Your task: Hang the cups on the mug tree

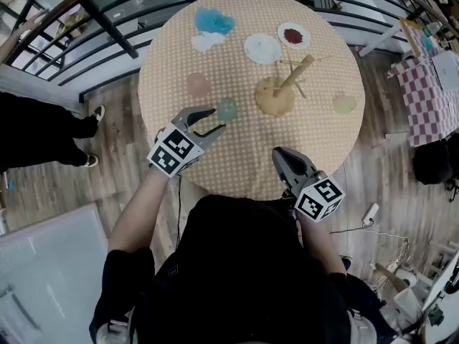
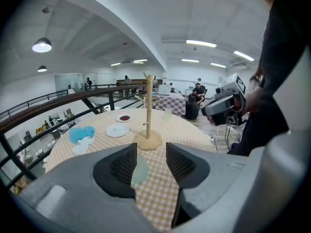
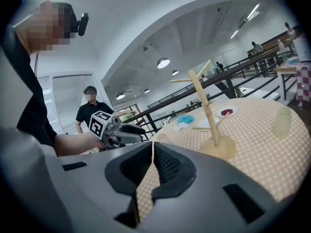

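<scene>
Approach time: the left hand-held gripper (image 1: 214, 119), jaws apart and empty, lines up on the pale green cup (image 1: 226, 109), which stands mid-bench, left of the mug tree (image 1: 287, 84). Best to straddle that translucent, slippery-looking wall squarely, then close gently. The right hand-held gripper (image 1: 281, 156) hangs closed near the bench (image 1: 237, 163) edge, holding nothing.

I see a round table with a yellow checked cloth (image 1: 323, 149). On its far side lie a fluffy blue rag (image 1: 214, 21), a white rag (image 1: 206, 41) just beside it, a plain white plate (image 1: 262, 49) and a small white plate with red stuff (image 1: 292, 35). A black metal railing (image 1: 107, 26) runs behind. A person in black trousers (image 1: 43, 131) stands on the wooden floor (image 1: 64, 188).
</scene>
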Action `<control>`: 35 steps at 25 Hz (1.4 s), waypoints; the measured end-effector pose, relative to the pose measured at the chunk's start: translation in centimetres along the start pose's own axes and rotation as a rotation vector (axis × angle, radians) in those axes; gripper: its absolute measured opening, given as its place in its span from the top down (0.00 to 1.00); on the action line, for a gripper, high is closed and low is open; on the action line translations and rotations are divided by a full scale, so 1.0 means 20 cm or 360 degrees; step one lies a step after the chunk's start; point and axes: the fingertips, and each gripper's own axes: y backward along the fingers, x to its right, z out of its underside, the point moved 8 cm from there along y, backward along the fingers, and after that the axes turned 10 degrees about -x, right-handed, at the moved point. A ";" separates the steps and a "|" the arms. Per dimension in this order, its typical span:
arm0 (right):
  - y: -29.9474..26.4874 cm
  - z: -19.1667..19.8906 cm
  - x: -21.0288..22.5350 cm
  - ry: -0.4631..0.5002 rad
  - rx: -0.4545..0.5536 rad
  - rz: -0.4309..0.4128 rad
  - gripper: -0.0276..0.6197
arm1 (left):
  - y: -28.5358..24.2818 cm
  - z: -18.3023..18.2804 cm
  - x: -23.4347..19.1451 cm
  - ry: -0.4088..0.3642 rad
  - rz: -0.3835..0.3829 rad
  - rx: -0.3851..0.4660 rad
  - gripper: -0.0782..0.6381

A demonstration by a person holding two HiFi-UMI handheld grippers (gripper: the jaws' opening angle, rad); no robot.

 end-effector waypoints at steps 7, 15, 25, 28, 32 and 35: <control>-0.03 0.15 0.08 -0.0143 -0.0077 0.0005 0.93 | -0.21 0.04 -0.12 -0.0086 0.0037 -0.0290 0.51; -0.01 0.23 0.16 -0.0215 -0.0097 0.0035 0.93 | -0.52 0.09 -0.18 -0.0218 0.0065 -0.0579 0.43; 0.04 0.29 0.21 -0.0304 -0.0108 0.0101 0.93 | -0.76 0.15 -0.23 -0.0232 0.0109 -0.0796 0.42; 0.05 0.29 0.22 -0.0314 -0.0114 0.0113 0.93 | -0.80 0.17 -0.23 -0.0230 0.0138 -0.0845 0.42; 0.06 0.28 0.23 -0.0319 -0.0119 0.0141 0.93 | -0.83 0.18 -0.25 -0.0192 0.0136 -0.0878 0.43; 0.07 0.28 0.23 -0.0315 -0.0113 0.0162 0.93 | -0.83 0.18 -0.26 -0.0164 0.0127 -0.0873 0.45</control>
